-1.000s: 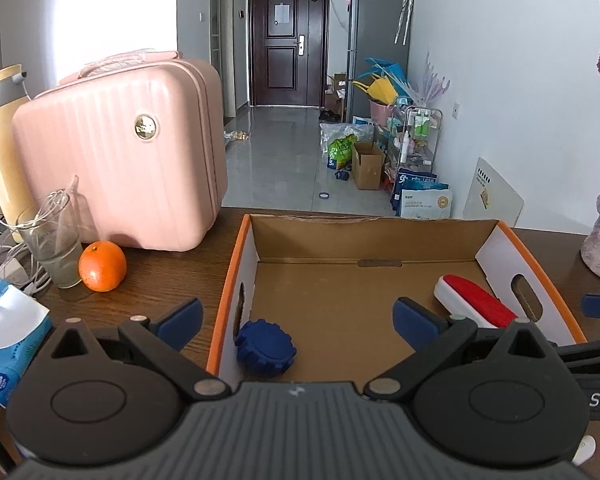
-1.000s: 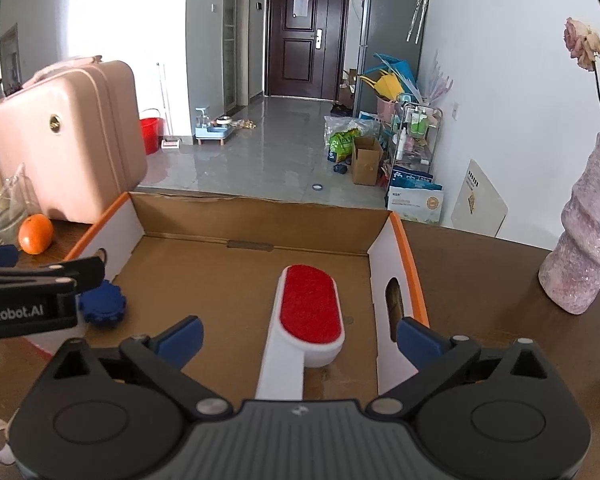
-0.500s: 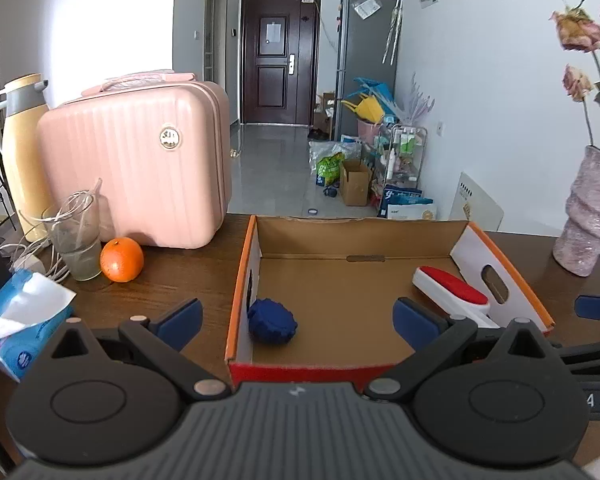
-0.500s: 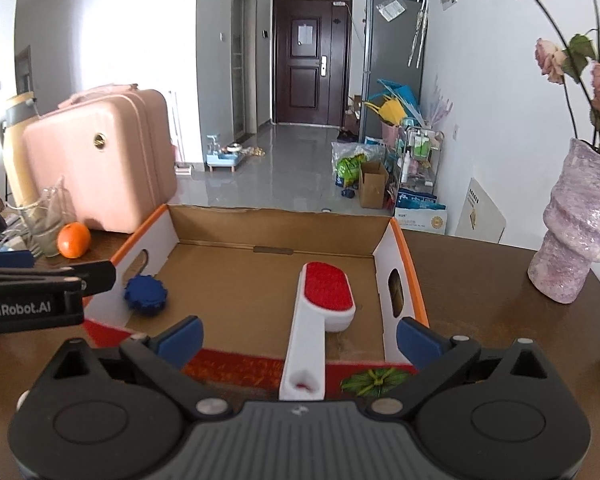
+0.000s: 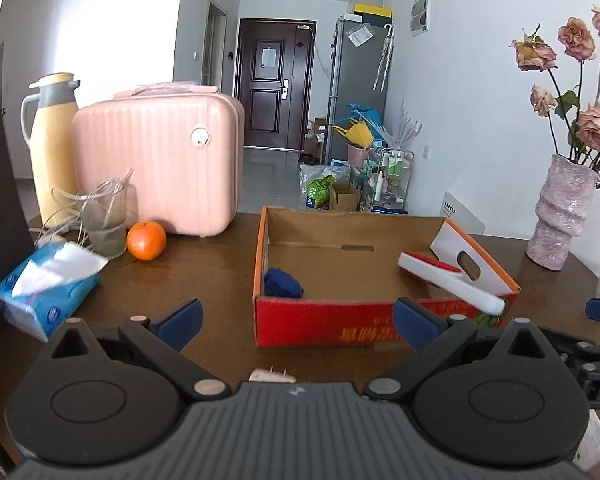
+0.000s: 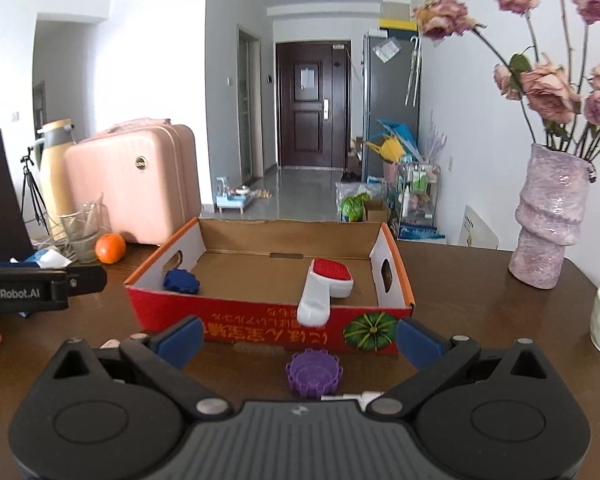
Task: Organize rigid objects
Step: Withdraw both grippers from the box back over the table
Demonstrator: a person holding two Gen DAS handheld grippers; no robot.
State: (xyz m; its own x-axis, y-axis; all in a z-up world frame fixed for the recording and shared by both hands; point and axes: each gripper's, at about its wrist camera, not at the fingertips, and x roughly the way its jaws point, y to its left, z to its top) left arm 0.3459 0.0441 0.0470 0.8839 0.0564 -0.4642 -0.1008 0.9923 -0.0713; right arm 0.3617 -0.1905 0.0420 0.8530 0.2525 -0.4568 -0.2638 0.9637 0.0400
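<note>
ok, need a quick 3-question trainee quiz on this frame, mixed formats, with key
1. True or false: the blue gear-shaped piece lies inside the cardboard box.
2. Multiple choice: which thing lies on the table just in front of the right tool? A) the orange B) the purple gear-shaped piece C) the tissue pack
3. Fill in: the white handle of the lint brush sticks out over the box's ____ wall (near or far).

Key:
1. True.
2. B: the purple gear-shaped piece lies outside the box, between the open jaws.
3. Near.
</note>
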